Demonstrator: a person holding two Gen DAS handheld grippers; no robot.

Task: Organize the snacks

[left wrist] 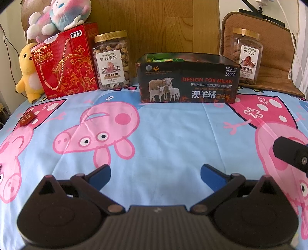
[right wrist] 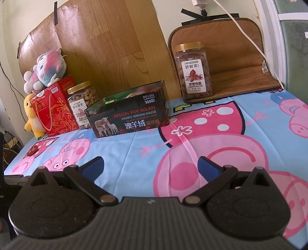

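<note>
A dark open tin box (left wrist: 187, 84) (right wrist: 130, 115) printed with sheep stands at the back of the table, with wrapped snacks showing inside it. One small red snack packet (left wrist: 28, 118) (right wrist: 33, 150) lies on the cloth at the far left. My left gripper (left wrist: 155, 173) is open and low over the cloth, well in front of the box, nothing between its blue pads. My right gripper (right wrist: 151, 165) is open too, empty, in front and to the right of the box. A black part of the right gripper (left wrist: 292, 153) shows at the left wrist view's right edge.
A red gift box (left wrist: 65, 63) (right wrist: 55, 109), a cashew jar (left wrist: 113, 61) (right wrist: 81, 103) and plush toys (left wrist: 57, 17) (right wrist: 44, 71) stand back left. A pecan jar (left wrist: 247, 55) (right wrist: 194, 71) sits on a brown cushion (left wrist: 275, 57) (right wrist: 236, 63) back right. A cartoon-pig cloth (left wrist: 163, 134) (right wrist: 134, 152) covers the table.
</note>
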